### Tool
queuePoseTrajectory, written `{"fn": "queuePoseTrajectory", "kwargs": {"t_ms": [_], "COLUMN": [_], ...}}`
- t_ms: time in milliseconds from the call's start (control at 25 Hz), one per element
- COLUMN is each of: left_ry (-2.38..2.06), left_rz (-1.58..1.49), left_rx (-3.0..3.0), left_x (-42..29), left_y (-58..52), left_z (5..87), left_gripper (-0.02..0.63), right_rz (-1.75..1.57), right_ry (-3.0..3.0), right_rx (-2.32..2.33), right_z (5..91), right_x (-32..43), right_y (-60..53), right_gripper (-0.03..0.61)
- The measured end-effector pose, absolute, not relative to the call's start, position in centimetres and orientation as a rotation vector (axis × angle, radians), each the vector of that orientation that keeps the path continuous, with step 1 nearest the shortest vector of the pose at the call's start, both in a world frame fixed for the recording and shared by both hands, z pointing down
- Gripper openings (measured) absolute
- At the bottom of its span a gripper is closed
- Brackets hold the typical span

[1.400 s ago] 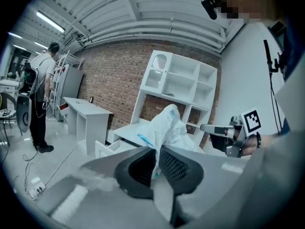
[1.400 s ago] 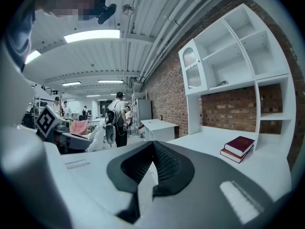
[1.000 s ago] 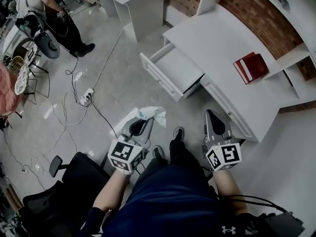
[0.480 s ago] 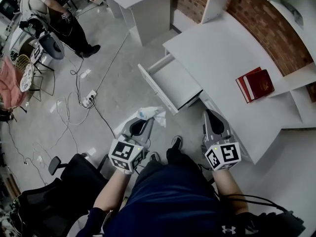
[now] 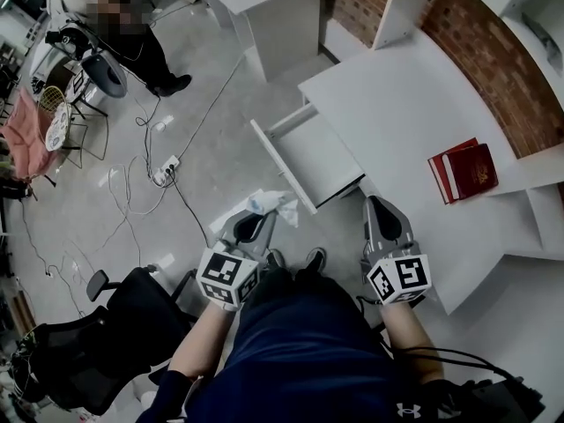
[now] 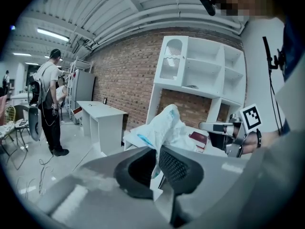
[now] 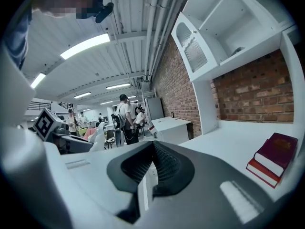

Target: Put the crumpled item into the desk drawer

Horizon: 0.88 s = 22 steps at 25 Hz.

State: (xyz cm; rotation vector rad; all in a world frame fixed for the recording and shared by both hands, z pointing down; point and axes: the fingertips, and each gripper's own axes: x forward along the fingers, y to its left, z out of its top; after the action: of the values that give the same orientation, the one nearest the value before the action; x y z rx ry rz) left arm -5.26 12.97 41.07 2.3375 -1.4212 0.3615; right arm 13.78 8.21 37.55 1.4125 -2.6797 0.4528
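Observation:
The crumpled white item [image 5: 272, 204] with a blue mark sticks up from my left gripper [image 5: 256, 221], which is shut on it; in the left gripper view the item [image 6: 165, 126] bulges above the dark pads [image 6: 177, 166]. The open desk drawer [image 5: 315, 161] juts from the white desk [image 5: 405, 104], just ahead and to the right of the item. My right gripper [image 5: 379, 208] hovers by the desk's front edge, shut with nothing in it; its own view shows the pads [image 7: 164, 163] meeting.
Two red books [image 5: 463, 169] lie on the desk, under white shelves on a brick wall. Cables and a power strip [image 5: 167, 171] trail over the floor at left. A black office chair [image 5: 92, 346] stands behind me at left. A person [image 5: 132, 33] stands far left.
The desk and its open drawer have drawn closer and shifted right in the head view. Both grippers keep their places and their grip, the left one holding the crumpled item throughout.

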Motion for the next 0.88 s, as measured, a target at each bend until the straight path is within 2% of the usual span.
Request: {"fn": "queuePoseTrajectory", "kwargs": {"t_ms": [880], "left_ry": [-1.276], "left_rz": [0.429], "left_rx": [2.367], "left_x": [-11.8], "left_y": [-0.2], "left_z": [44.9], "left_gripper": [0.021], "right_rz": [0.497], "right_ry": [-2.518], "right_rx": [1.529], "right_z": [39.8], "right_x": [9.1], "right_y": [-1.7], "right_gripper": [0.002]}}
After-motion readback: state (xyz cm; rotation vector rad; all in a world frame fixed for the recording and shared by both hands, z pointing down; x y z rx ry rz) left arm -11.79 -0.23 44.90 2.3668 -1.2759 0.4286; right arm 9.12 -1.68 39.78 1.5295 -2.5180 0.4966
